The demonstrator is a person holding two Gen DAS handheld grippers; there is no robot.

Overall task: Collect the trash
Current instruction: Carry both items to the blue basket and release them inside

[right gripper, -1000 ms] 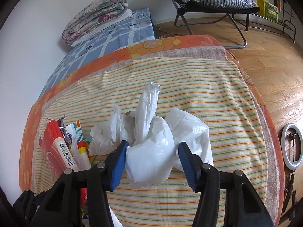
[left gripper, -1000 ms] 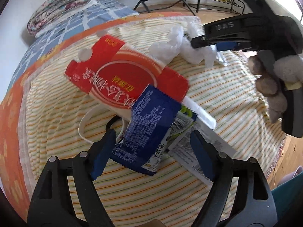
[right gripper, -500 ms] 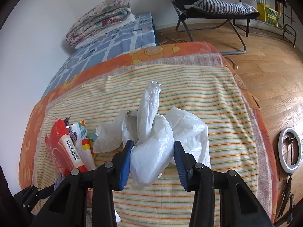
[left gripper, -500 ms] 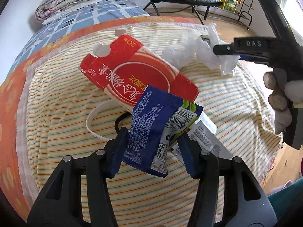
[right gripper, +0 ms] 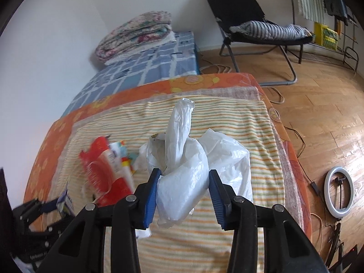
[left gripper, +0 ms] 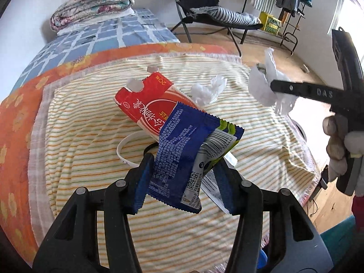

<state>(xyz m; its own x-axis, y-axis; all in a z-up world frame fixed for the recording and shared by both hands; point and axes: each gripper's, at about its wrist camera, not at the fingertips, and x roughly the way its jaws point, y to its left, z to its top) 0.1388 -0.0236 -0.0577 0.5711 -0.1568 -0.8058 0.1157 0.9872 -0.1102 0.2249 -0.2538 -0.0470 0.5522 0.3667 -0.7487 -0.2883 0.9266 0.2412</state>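
Both hands have their loads gripped and lifted above the yellow-striped cloth on the bed point(left gripper: 95, 134), so the pick-up step looks done. The left gripper point(left gripper: 183, 182) has its fingers clenched on a bundle of 3 wrappers: 1 flattened red paper carton point(left gripper: 145, 104), 1 blue foil snack wrapper point(left gripper: 179, 150) and 1 white-and-green printed packet point(left gripper: 216, 145). The right gripper point(right gripper: 183, 191) has its fingers clenched on 1 crumpled white plastic bag point(right gripper: 188, 166). On the cloth beneath the carton lie 1 white plastic strap loop point(left gripper: 122, 146) and 1 black loop point(left gripper: 147, 149); beside it sits 1 small white crumpled scrap point(left gripper: 204, 89). Next, I judge, both loads need carrying to a bin, which no view clearly shows, with steady grips on the slippery film
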